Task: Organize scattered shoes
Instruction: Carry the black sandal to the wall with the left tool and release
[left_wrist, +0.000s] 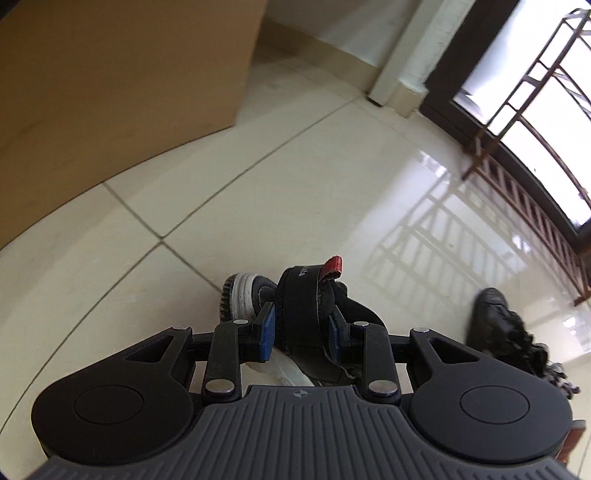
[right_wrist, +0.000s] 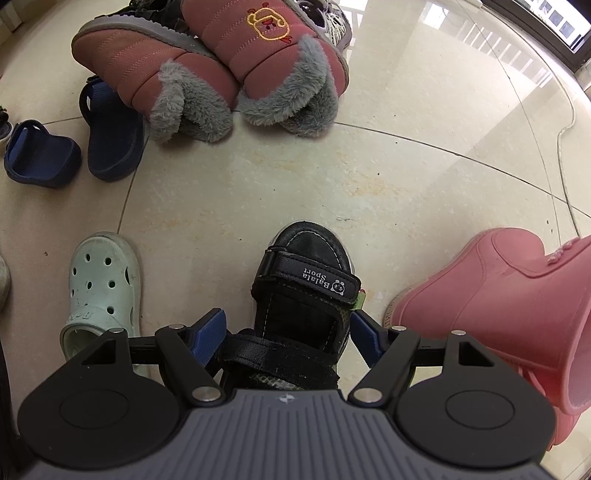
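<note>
In the left wrist view my left gripper (left_wrist: 301, 328) is shut on a black sandal (left_wrist: 299, 291) with a white sole and a red pull tab. Its blue pads (left_wrist: 267, 328) press on the strap from both sides, and the sandal hangs above the tiled floor. In the right wrist view my right gripper (right_wrist: 286, 332) points down with its jaws wide apart around the matching black "Balala Sport" sandal (right_wrist: 306, 273). That sandal stands flat on the floor, toe pointing away. The left pad (right_wrist: 208, 332) stands clear of the shoe's side and the right pad sits close beside it.
A pink rain boot (right_wrist: 517, 295) lies right of the sandal and a mint clog (right_wrist: 103, 284) left of it. Farther off are two pink fur-lined boots (right_wrist: 221, 55) and two blue slippers (right_wrist: 114, 140). A brown panel (left_wrist: 110, 74), a black shoe (left_wrist: 495, 325) and a window (left_wrist: 535, 110) show in the left wrist view.
</note>
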